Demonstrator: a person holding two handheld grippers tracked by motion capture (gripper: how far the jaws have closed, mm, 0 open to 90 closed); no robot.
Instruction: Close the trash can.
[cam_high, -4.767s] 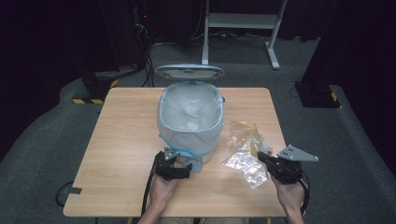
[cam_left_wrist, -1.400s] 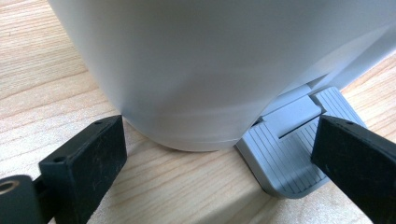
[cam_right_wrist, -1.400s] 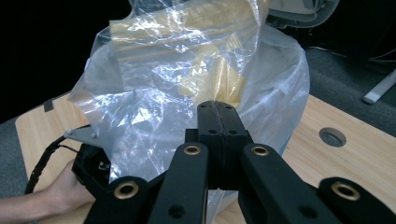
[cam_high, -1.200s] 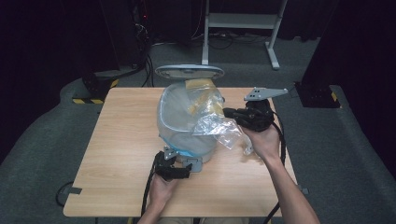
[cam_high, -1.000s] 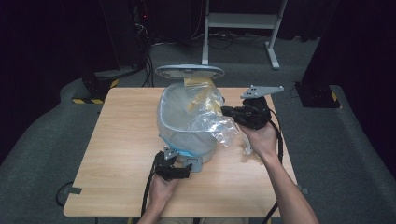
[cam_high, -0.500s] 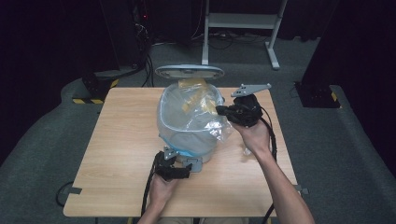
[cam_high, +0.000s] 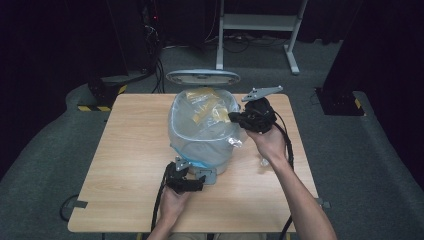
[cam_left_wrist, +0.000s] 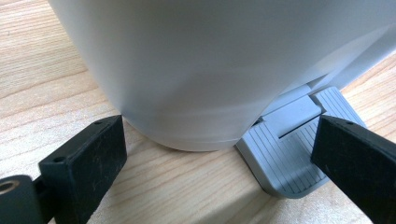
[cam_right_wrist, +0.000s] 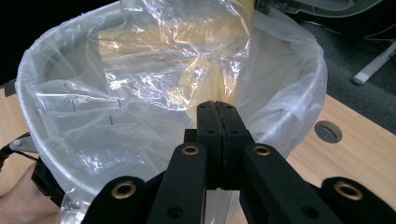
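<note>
A pale pedal bin (cam_high: 200, 147) with a clear liner (cam_right_wrist: 289, 74) stands mid-table, its lid (cam_high: 202, 76) raised at the back. My right gripper (cam_high: 234, 118) (cam_right_wrist: 217, 109) is at the bin's right rim, shut on a crumpled clear plastic bag with yellow pieces (cam_high: 207, 107) (cam_right_wrist: 163, 60) that hangs into the bin's mouth. My left gripper (cam_high: 186, 172) (cam_left_wrist: 219, 140) rests low on the table at the bin's front, open. Its jaws stand wide to either side of the bin's base (cam_left_wrist: 196, 93), with the grey ribbed pedal (cam_left_wrist: 289, 154) by one jaw.
The wooden table (cam_high: 130, 165) has bare room left of and in front of the bin. A small scrap of clear plastic (cam_high: 263, 161) lies right of the bin under my right wrist. Dark floor, cables and a desk frame (cam_high: 260, 25) lie beyond the far edge.
My right gripper has carried the plastic bag left from the table's right side to the bin's rim, and the bag now hangs inside the bin. The left gripper has stayed put.
</note>
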